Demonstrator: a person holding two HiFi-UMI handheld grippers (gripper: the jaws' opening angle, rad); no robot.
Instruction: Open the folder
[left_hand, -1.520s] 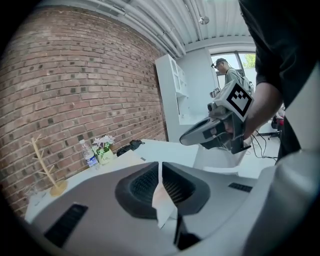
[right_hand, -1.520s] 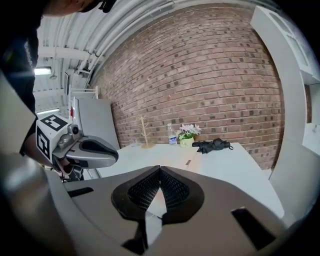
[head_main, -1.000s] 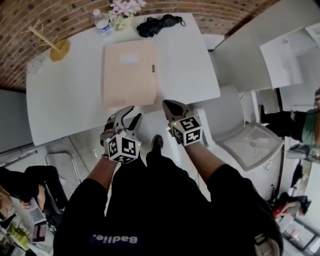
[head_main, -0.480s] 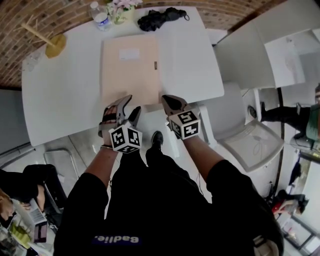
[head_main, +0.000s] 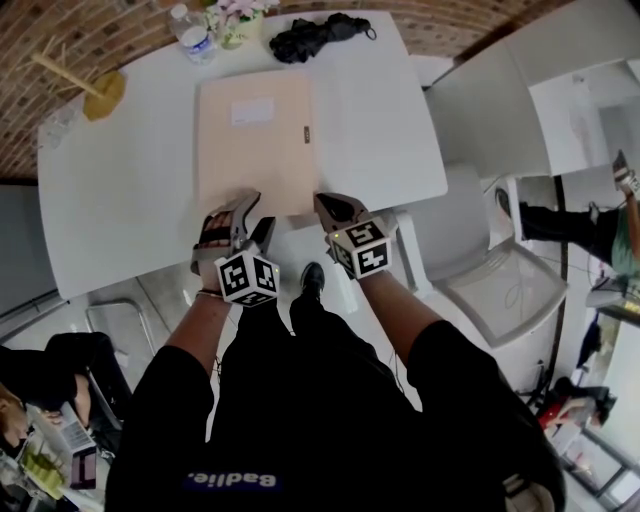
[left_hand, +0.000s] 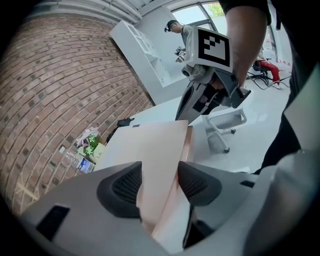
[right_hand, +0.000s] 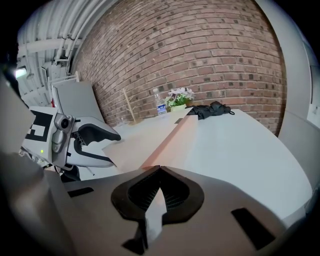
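- Head view is being filled nearest by the two grippers, which are being held over the near edge of the table (head_main: 120, 200), right at the near edge of the folder (head_main: 255, 150).
- The left gripper (head_main: 255, 215) is being closed. Its black ribbed pads (left_hand: 127, 185) are being kept apart, with the folder's near edge lying between them and no pressure yet being put on the cover.
- The right gripper (head_main: 325, 203) is being kept clenched, tip against tip, at the folder's near right corner. Nothing is being shown in its grasp.
- The folder is being left flat and closed in the middle of the table, so the opening is being judged as barely begun. A hold on the cover is being sought, and the whole lift and swing of the cover is being left to do.
- The folder is being shown as a thin, matte, peach card rectangle. A white label (head_main: 252, 110) is being carried near its far end, and a small dark clasp (head_main: 307, 133) at its right edge.
- The table is being shown as smooth and white, with rounded corners.
- Along the far edge a clear plastic bottle (head_main: 190, 30), potted flowers (head_main: 235, 15), a crumpled black cloth (head_main: 315, 35) and a yellow dish (head_main: 100, 95) with thin sticks are being kept, with a rough brick wall (right_hand: 200, 50) behind.
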